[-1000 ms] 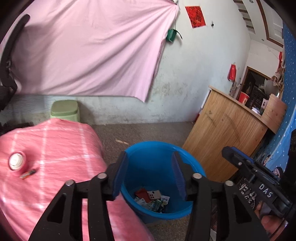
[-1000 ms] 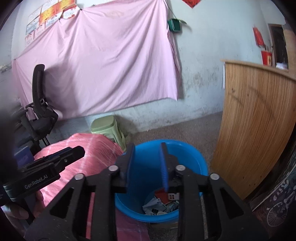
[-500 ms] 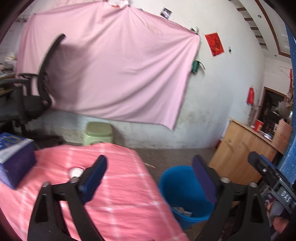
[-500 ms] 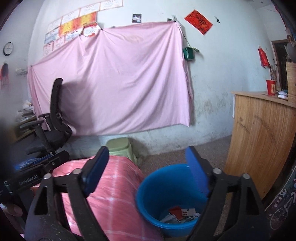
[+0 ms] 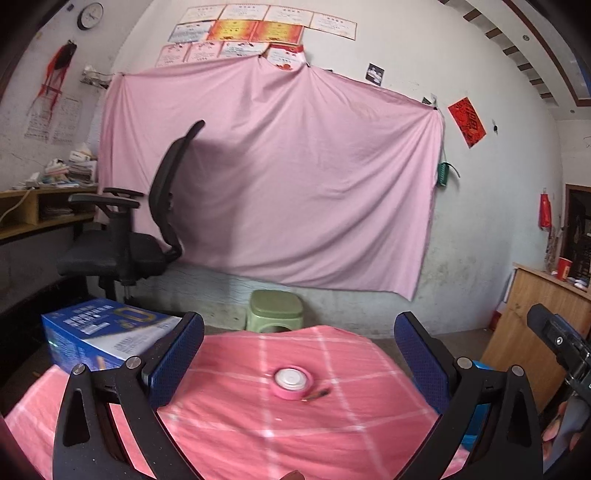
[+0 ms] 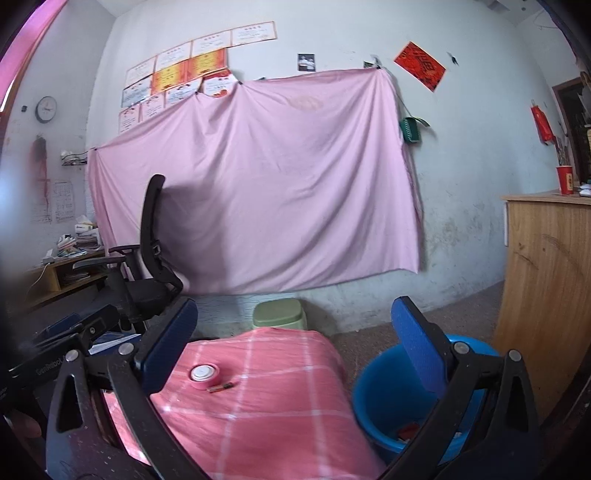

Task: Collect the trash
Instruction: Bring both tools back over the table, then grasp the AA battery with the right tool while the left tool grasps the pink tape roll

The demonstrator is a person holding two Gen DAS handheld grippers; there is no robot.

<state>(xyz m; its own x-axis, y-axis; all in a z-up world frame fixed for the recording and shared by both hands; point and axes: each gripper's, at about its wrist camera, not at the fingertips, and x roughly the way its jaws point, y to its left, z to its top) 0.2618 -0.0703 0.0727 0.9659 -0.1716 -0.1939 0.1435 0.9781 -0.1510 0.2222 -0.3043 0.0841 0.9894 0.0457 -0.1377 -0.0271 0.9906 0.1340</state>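
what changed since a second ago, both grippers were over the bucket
Both grippers swung from over the blue bucket to the pink-clothed table, jaws just opened wide, nothing between them: left gripper, right gripper. The pink tape roll and bucket trash stayed put.

- "GenRobot" partly legible in white lettering on the left gripper [image 6: 55, 363] body, near left edge of the right wrist view.
- Wall certificates, red poster, blue box: print too small or blurred to read.

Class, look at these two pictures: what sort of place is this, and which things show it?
Probably a lived-in room of a home, used partly as a study: certificates and a wall clock hang above a pink sheet, and an office chair faces a cluttered desk.
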